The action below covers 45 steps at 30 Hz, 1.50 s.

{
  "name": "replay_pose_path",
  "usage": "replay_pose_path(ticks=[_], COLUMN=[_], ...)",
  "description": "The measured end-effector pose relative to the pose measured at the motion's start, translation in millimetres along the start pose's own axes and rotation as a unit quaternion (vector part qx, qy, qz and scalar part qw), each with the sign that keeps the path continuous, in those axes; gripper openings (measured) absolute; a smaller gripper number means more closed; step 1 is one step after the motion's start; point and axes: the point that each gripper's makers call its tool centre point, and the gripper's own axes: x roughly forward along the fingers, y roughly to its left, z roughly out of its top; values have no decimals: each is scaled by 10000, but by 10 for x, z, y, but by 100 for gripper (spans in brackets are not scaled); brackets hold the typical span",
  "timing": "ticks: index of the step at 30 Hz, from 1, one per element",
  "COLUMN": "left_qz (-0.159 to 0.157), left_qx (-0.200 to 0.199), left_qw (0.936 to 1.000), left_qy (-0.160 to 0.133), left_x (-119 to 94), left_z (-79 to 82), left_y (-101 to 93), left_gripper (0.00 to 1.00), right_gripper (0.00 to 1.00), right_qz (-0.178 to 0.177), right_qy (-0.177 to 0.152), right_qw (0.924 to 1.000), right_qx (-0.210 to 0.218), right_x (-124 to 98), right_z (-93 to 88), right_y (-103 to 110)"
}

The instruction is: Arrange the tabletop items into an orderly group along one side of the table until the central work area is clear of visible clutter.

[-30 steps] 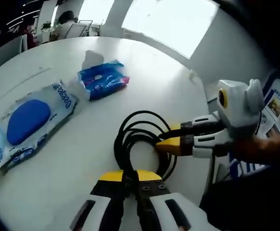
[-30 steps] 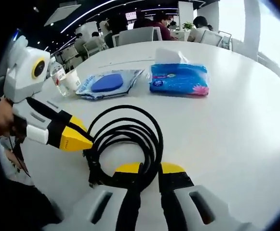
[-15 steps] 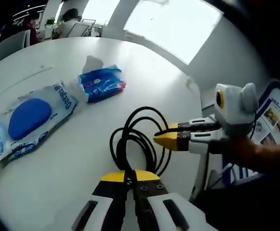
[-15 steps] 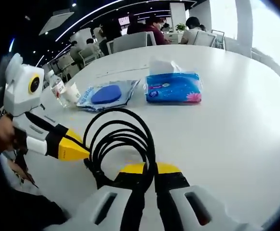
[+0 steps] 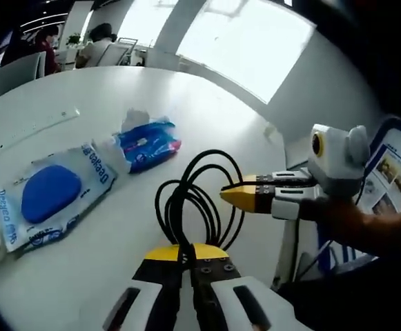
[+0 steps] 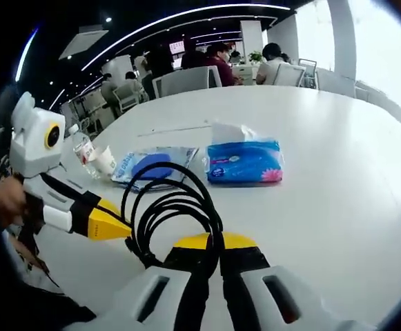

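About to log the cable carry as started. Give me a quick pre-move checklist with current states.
1. Left gripper shut on the black cable coil: ok.
2. Right gripper shut on the same coil: ok, the cable runs between its yellow tips.
3. Coil off the white table: ok, the loops stand raised between the two grippers.
4. Coil free of the blue tissue pack and the wipes pouch: ok, both lie apart from it.
5. Plastic bottle and paper cup out of the path: cannot tell, they stand near the left gripper.
6. Loose cable end secured: cannot tell.
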Motion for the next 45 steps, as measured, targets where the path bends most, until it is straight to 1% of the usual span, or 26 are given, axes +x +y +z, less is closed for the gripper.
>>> replay_pose_path(ticks=[6, 13, 17, 20, 27, 32, 35, 37, 39, 44, 45], left_qz=[49, 129, 140, 121, 155, 166, 167, 213, 229, 323, 334], left_qx=[-11, -147, -286, -432, -586, -656, -726, -684, -656, -560, -546], left_qw=[10000, 9998, 9995, 9990, 9981, 9975, 9968, 9970, 9972, 9975, 9975], left_qy=[-64, -61, -30, 28, 100, 191, 274, 288, 276, 296, 297], left_x=[7, 55, 111, 154, 232, 285, 320, 334, 341, 370, 374], left_z=[105, 148, 149, 126, 98, 50, 14, 9, 20, 31, 31], left_y=[74, 203, 272, 320, 433, 487, 517, 531, 536, 575, 582], left_gripper=[1, 1, 1, 1, 1, 1, 2, 2, 2, 3, 4], right_gripper=[0, 0, 0, 0, 0, 1, 2, 2, 4, 6, 6], right_qz=[37, 109, 141, 188, 247, 279, 263, 256, 191, 188, 177], right_qy=[-42, -14, 21, 137, 312, 420, 488, 518, 538, 582, 613], right_qw=[10000, 9999, 9999, 9997, 9991, 9985, 9978, 9976, 9960, 9956, 9949], right_qx=[-56, -116, -92, -70, -128, -190, -363, -386, -682, -705, -782], right_x=[56, 207, 247, 315, 446, 516, 568, 597, 636, 706, 735], right_z=[115, 168, 183, 141, 64, 27, -13, -39, -50, -73, -94], right_y=[-2, -22, -14, -23, -22, -23, -38, -31, -63, -88, -89])
